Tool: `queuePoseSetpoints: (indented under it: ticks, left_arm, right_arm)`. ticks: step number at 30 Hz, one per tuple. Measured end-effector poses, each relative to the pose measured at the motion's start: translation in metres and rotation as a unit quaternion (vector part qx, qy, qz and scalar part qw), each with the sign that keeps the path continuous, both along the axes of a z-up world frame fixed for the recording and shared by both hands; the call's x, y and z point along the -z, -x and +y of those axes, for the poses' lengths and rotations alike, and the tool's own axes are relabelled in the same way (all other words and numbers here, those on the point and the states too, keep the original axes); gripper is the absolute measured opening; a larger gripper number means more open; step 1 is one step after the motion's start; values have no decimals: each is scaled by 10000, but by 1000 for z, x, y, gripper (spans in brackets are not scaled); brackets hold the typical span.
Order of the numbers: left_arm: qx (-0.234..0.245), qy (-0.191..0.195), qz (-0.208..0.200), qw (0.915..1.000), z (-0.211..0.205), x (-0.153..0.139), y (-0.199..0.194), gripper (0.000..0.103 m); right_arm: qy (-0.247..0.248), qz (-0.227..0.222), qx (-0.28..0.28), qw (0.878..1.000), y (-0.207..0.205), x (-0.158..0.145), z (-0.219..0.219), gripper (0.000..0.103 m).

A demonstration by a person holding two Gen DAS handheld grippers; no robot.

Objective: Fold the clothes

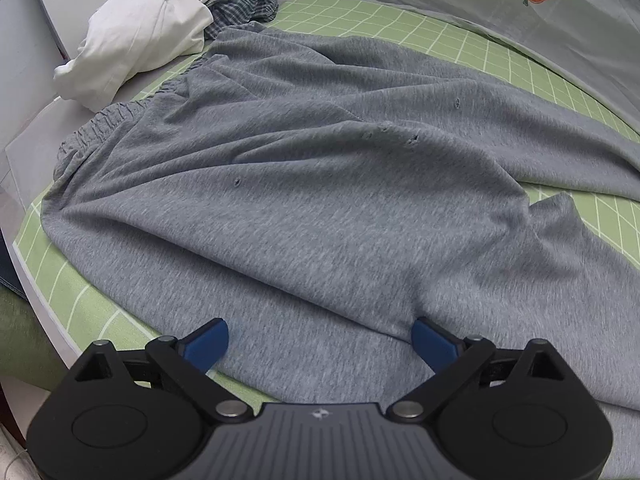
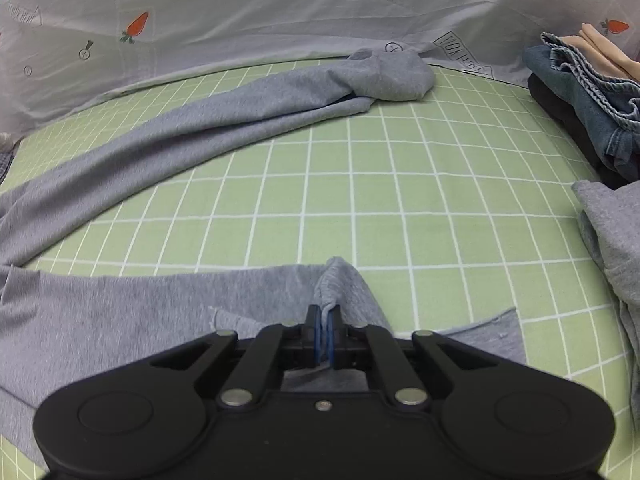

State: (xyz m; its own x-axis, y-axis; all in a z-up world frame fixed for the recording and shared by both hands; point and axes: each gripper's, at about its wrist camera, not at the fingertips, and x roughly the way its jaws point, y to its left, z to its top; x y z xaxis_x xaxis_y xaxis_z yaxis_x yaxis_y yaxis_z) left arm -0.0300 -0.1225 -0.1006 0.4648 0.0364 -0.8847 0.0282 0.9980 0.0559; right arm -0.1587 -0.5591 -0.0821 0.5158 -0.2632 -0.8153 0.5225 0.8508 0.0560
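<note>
Grey sweatpants [image 1: 320, 184] lie spread across the green gridded mat [image 2: 360, 184], waistband at the far left of the left wrist view, legs running off to the right. The right gripper [image 2: 325, 320] is clamped together on a bunched fold of the near leg [image 2: 160, 304], cloth pinched between its blue pads. The left gripper [image 1: 320, 340] stands wide apart just over the seat of the pants, nothing between its fingertips [image 1: 208, 344].

The step in hand looks like gathering the near leg to lay it over the far leg [image 2: 200, 120]. Next, I judge, the left gripper must close on the cloth beneath it so both hands can lift one edge together.

Between the two legs the mat is bare, giving open room to carry the fold across. To the far right a stack of folded jeans [image 2: 584, 92] crowds the mat's edge; a white bundle [image 1: 140, 36] and checked cloth [image 1: 240, 4] sit beyond the waistband [image 1: 116, 116]. A carrot-print sheet [image 2: 280, 12] bounds the far side.
</note>
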Motion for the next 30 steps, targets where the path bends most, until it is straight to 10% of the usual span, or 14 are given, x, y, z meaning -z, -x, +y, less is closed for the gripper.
queuePoseSetpoints:
  ticks: [7, 9, 11, 22, 30]
  left_arm:
    - [-325, 42, 79, 9994, 0, 1, -1, 103]
    - [-404, 33, 83, 9991, -1, 1, 0, 103]
    - [-380, -50, 52, 9993, -4, 0, 1, 103]
    - [-14, -97, 191, 9998, -4, -1, -7, 103]
    - [-8, -13, 213, 9998, -1, 0, -8, 103]
  right_arm:
    - [-34, -336, 458, 9984, -29, -7, -87, 12]
    - [31, -405, 517, 9978, -24, -9, -93, 48]
    - [172, -568, 577, 9966, -11, -12, -93, 55]
    - [-291, -993, 1837, 9775, 74, -6, -100, 55]
    - [-562, -736, 960, 9911, 47, -1, -78, 55]
